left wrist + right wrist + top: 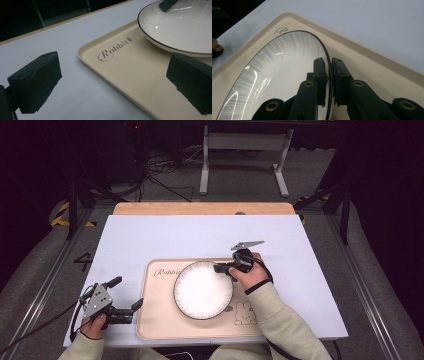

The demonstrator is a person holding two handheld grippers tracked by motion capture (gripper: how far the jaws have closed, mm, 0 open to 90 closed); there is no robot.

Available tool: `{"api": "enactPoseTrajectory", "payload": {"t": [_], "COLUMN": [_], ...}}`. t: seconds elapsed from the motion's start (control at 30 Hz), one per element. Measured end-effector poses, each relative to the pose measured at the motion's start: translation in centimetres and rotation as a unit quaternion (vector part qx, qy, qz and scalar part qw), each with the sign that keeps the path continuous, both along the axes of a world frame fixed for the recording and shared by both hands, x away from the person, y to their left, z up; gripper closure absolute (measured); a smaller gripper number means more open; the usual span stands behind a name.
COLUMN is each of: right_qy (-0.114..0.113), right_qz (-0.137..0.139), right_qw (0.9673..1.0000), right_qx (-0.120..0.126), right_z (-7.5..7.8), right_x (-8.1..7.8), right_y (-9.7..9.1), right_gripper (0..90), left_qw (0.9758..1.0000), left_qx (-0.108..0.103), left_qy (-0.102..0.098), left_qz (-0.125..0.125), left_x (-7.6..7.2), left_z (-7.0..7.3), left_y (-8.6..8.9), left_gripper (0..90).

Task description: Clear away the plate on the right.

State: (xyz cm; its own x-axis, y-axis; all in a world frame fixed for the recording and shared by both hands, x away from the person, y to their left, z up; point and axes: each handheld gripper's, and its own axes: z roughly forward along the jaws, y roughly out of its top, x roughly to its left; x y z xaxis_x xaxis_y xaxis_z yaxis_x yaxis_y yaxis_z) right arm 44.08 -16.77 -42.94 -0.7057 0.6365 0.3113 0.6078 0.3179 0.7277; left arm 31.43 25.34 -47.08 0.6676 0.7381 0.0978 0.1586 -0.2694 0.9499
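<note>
A white plate (202,290) with a thin dark rim and grey streaks lies on a beige tray (157,317) printed "Rabbit". My right gripper (223,268) is shut on the plate's far right rim; in the right gripper view the rim of the plate (287,65) runs between the two black pads (321,75), which press it from both sides. My left gripper (126,293) rests at the tray's left edge, jaws wide open, nothing between them. In the left gripper view the tray (130,72) and plate (180,27) lie ahead of the open fingers (37,80).
The tray sits on a pale blue-white table top (165,235) with a wooden strip (202,208) along its far edge. A rabbit drawing (243,312) marks the tray's near right corner. Beyond the table stand a white frame (245,150) and floor cables (160,175).
</note>
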Motion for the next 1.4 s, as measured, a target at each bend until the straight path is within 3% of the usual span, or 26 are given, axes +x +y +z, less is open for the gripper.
{"api": "enactPoseTrajectory", "payload": {"t": [0.53,0.7,0.77,0.87,1.1,1.13,1.23,1.37,1.4], "right_qy": [0.004,-0.003,-0.012,-0.035,-0.056,-0.074,-0.112,-0.122,-0.133], "right_qz": [0.0,0.004,0.001,0.0,0.003,0.001,0.013,0.019,0.025], "right_qw": [0.9995,0.9989,0.9991,0.9982,0.9977,0.9971,0.9936,0.9924,0.9908], "right_qx": [-0.03,-0.048,-0.04,-0.049,-0.038,-0.021,0.0,0.0,-0.001], "right_z": [-1.1,-1.3,-1.2,-1.0,-0.9,-0.4,0.3,1.0,1.3], "right_x": [0.3,0.4,0.3,0.3,0.3,0.1,-0.1,-0.6,-0.8], "right_y": [0.0,0.1,0.1,0.2,0.1,0.0,0.0,0.0,0.0], "right_gripper": [79.4,73.5,67.9,60.3,48.7,46.4,42.4,40.1,38.3], "left_qw": [1.0,1.0,1.0,1.0,1.0,1.0,1.0,1.0,1.0], "left_qx": [-0.001,-0.001,-0.001,-0.001,-0.001,-0.001,0.0,-0.002,0.0], "left_qy": [0.003,0.002,0.003,0.003,0.001,0.001,0.001,0.002,0.001], "left_qz": [0.0,0.0,0.0,0.0,-0.001,-0.001,-0.002,-0.001,-0.002], "left_x": [0.0,0.0,0.0,0.0,0.0,0.0,0.0,0.0,0.0], "left_z": [0.0,0.0,0.0,0.0,0.0,0.0,0.0,0.0,0.0], "left_y": [0.0,0.0,0.0,0.0,0.0,0.0,0.0,0.0,0.0], "left_gripper": [0.3,0.3,0.3,0.3,0.3,0.4,0.3,0.3,0.3]}}
